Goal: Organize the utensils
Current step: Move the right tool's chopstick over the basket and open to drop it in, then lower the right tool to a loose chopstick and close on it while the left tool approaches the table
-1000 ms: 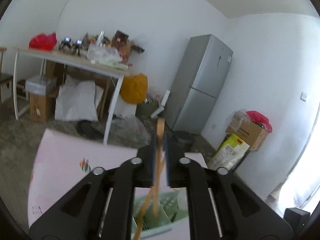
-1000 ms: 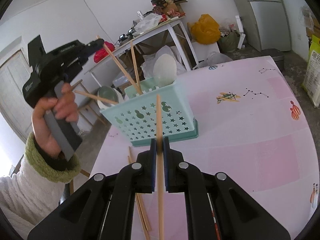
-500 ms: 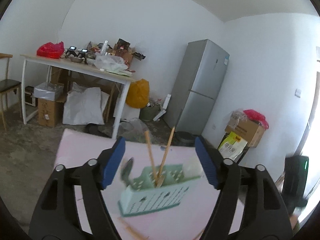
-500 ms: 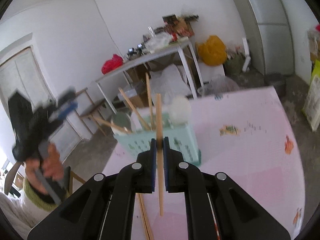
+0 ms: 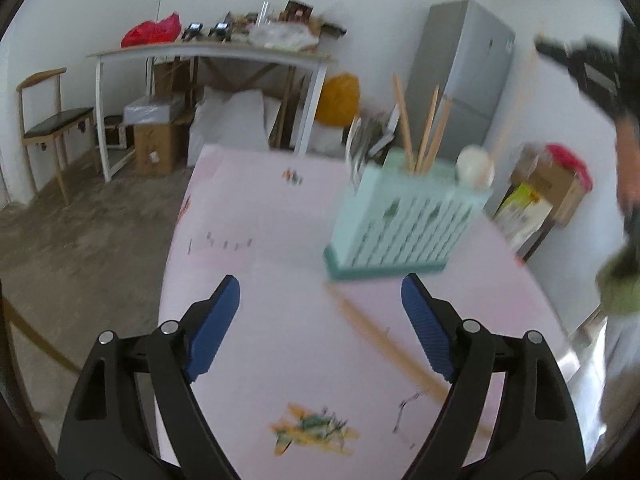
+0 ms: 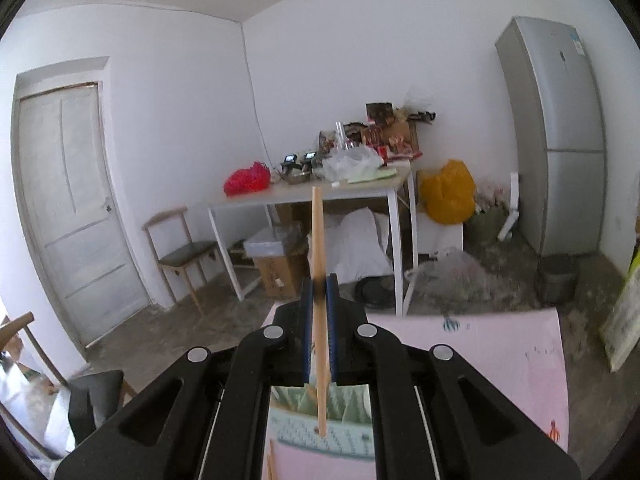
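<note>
Chopsticks are the thing I handle now. My right gripper (image 6: 319, 292) is pressed together on one wooden chopstick (image 6: 318, 240), which stands almost upright between the blue pads; its upper end rises above the jaws and its lower end hangs over the mint green basket (image 6: 320, 436), seen below between the gripper arms. My left gripper (image 5: 320, 300) has just been opening and its jaws are now spread wide, with nothing between the pads. In front of it the same basket (image 5: 404, 224) stands on the pink table (image 5: 248, 280). Three chopsticks (image 5: 420, 128) stand tilted in its middle part, a white rounded utensil (image 5: 476, 166) is at its right end, and something metallic, too blurred to name, is at its left end. One loose chopstick (image 5: 376, 332) lies on the table, running from just before the basket toward my left gripper's right finger (image 5: 426, 328). In the left view my right hand is only a blur at the right edge.
</note>
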